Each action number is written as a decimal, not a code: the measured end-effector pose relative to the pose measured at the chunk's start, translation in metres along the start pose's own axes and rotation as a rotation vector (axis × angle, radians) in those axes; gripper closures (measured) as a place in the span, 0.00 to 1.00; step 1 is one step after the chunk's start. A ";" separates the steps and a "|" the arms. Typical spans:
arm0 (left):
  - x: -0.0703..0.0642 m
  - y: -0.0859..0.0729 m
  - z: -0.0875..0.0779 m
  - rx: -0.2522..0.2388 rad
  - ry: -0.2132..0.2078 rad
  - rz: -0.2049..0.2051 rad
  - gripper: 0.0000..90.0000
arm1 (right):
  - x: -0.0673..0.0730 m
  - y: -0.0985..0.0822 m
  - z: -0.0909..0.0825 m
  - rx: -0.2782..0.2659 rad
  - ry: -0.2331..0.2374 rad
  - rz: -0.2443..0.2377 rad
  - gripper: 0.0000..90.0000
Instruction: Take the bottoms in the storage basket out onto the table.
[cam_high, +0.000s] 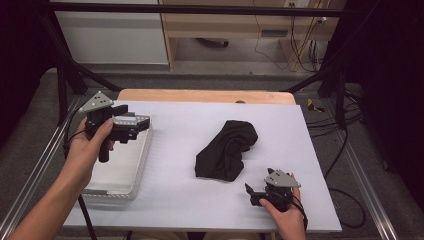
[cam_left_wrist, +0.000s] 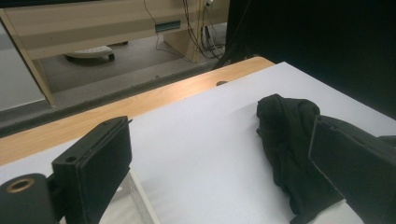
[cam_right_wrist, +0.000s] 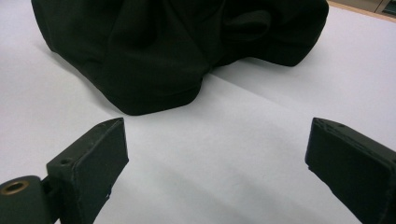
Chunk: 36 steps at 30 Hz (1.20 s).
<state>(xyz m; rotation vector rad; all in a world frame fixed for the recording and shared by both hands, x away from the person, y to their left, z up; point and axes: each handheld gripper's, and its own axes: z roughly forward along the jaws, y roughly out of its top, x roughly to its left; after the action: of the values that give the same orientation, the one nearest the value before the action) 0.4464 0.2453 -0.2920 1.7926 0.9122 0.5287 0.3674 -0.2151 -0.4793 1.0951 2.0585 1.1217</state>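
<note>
A crumpled black cloth (cam_high: 227, 150) lies on the white table cover, a little right of the middle. My left gripper (cam_high: 136, 120) is held above the far end of a white tray (cam_high: 143, 162) at the left and points right toward the cloth. In the left gripper view its jaws stand wide apart around nothing (cam_left_wrist: 217, 140), with the cloth (cam_left_wrist: 287, 135) ahead on the right. My right gripper (cam_high: 251, 194) sits low near the table's front edge, just short of the cloth's near end. It is open (cam_right_wrist: 215, 140), and the cloth (cam_right_wrist: 177, 46) lies a short way ahead of its jaws.
The white cover (cam_high: 175, 175) spreads over a wooden table whose far edge (cam_high: 200, 95) shows. Black frame posts stand at both sides, cables trail on the floor at the right, and a cabinet stands beyond the table.
</note>
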 end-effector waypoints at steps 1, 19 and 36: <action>-0.001 -0.002 -0.001 -0.004 0.006 0.006 0.06 | 0.000 0.000 0.000 0.000 0.000 0.000 0.07; -0.021 -0.041 -0.001 0.040 -0.019 0.054 0.06 | 0.000 0.000 0.000 0.003 -0.002 -0.004 0.07; -0.026 -0.072 -0.006 0.062 -0.029 0.040 0.05 | 0.001 0.000 0.001 0.005 -0.002 -0.010 0.08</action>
<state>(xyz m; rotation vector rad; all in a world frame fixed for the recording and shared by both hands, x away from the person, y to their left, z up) 0.4018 0.2433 -0.3539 1.8733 0.8829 0.5031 0.3677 -0.2143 -0.4802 1.0870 2.0638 1.1110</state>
